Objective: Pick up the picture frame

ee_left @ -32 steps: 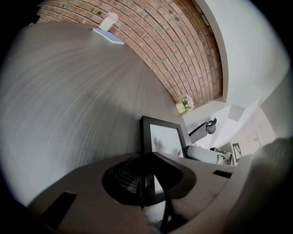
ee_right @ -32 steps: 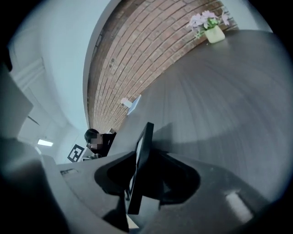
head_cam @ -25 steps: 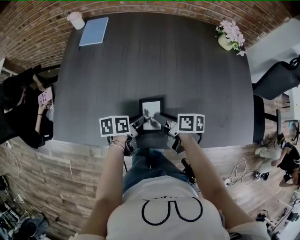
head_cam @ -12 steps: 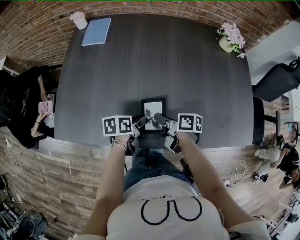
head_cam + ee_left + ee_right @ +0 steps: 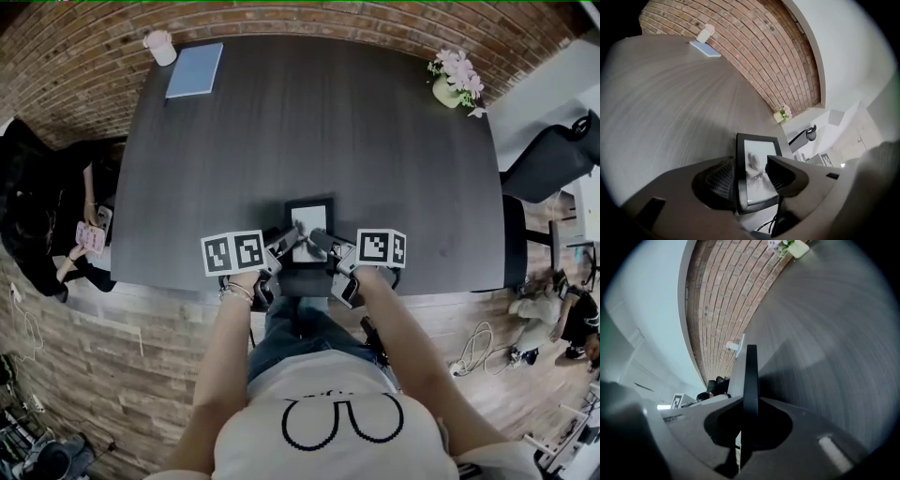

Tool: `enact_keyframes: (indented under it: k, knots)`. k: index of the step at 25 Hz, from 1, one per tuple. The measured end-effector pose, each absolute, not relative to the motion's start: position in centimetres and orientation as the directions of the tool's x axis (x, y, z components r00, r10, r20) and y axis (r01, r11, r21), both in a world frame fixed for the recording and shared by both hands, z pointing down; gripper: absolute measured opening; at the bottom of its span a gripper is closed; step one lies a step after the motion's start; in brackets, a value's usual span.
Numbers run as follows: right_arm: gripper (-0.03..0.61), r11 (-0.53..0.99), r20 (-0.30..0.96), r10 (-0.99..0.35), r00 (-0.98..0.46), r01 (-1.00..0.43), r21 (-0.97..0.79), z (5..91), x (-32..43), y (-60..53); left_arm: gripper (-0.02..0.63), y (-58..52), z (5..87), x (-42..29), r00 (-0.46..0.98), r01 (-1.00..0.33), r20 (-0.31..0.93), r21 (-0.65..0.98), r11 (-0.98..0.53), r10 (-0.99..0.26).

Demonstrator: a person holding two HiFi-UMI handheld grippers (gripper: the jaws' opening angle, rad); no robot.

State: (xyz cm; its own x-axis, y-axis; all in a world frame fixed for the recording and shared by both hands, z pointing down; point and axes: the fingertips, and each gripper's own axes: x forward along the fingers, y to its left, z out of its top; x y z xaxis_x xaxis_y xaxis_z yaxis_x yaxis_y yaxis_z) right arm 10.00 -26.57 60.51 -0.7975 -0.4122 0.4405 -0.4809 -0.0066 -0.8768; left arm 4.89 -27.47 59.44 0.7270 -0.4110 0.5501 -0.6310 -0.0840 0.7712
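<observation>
The picture frame (image 5: 309, 223), black with a pale print, is near the table's front edge. My right gripper (image 5: 322, 241) is shut on its right side. In the right gripper view the frame (image 5: 751, 371) runs edge-on between the pressed jaws of that gripper (image 5: 750, 405). My left gripper (image 5: 284, 241) is at the frame's left side and its jaws are opening. In the left gripper view the frame (image 5: 757, 152) still stands between the jaws of the left gripper (image 5: 750, 165), and the right pad (image 5: 780, 173) has come off the glass. Whether the frame rests on the table is unclear.
On the dark table (image 5: 309, 131), a blue notebook (image 5: 195, 69) and a white cup (image 5: 160, 47) lie at the far left corner. A flower pot (image 5: 455, 80) stands far right. A seated person (image 5: 47, 216) is left of the table and a chair (image 5: 548, 159) is to its right.
The left gripper's fingers have drawn back off the picture toward the frame's left edge. The right gripper stays on the right edge. The seated person at the left has shifted.
</observation>
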Motion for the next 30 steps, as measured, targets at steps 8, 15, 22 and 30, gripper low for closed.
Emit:
enact_keyframes:
  k: [8, 15, 22, 30]
  knots:
    - [0.008, 0.06, 0.407, -0.435, -0.804, -0.476, -0.877, 58.2, 9.7, -26.4, 0.218, -28.4, 56.3, 3.9, 0.701, -0.668, 0.539, 0.726, -0.164, -0.467]
    - [0.008, 0.155, 0.369, -0.473, -0.8, -0.488, -0.859, 54.9, 9.8, -26.8, 0.218, -28.9, 53.2, 3.0, 0.667, -0.719, 0.538, 0.644, -0.259, -0.515]
    - [0.008, 0.295, 0.33, -0.545, -0.771, -0.545, -0.785, 49.7, 10.4, -28.6, 0.218, -30.9, 48.5, 1.3, 0.598, -0.781, 0.492, 0.535, -0.322, -0.633]
    - [0.008, 0.471, 0.275, -0.7, -0.659, -0.716, -0.516, 41.8, 12.2, -30.9, 0.218, -33.0, 41.8, 0.8, 0.54, -0.824, 0.307, 0.382, -0.418, -0.784]
